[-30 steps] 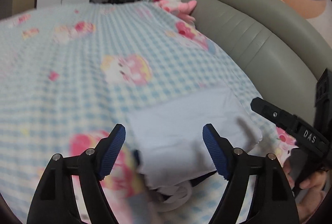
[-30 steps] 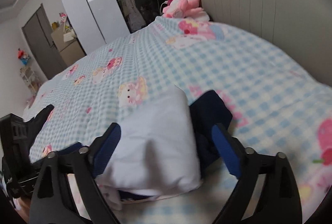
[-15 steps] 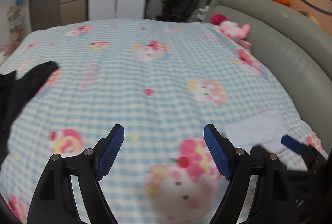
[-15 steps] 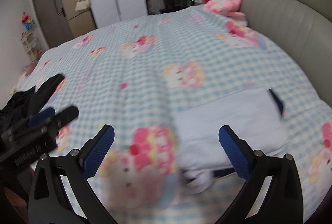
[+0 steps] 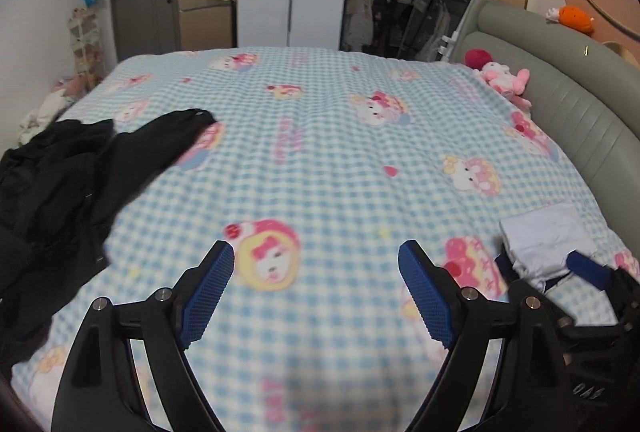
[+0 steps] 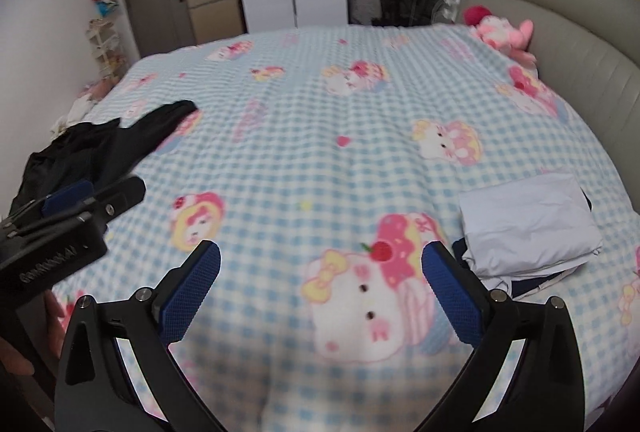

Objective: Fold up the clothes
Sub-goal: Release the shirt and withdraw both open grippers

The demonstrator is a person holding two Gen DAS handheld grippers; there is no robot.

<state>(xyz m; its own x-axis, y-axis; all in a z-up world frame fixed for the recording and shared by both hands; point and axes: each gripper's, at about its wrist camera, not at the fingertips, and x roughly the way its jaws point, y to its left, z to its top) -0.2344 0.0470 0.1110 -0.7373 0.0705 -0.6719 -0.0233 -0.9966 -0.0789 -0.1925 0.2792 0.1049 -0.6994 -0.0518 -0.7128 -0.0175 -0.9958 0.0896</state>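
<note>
Blue-checked cartoon-print bedspread (image 5: 328, 159) carries a crumpled black garment (image 5: 60, 191) at frame left and a folded pale-blue garment stack (image 6: 528, 224) at lower right; left tool (image 5: 316, 288) and right tool (image 6: 320, 288) gape wide, empty, so a shallow pinch risks snagging bedspread with garment.

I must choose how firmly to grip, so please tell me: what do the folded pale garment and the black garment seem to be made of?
Folded pale garment: looks like thin, smooth woven cloth, perhaps cotton; matte, with sharp creases and flat layers.
Black garment: looks softer and limper, perhaps a knit or synthetic; it lies in loose rumpled folds with hardly any sheen. Neither fibre is certain from the look.
</note>
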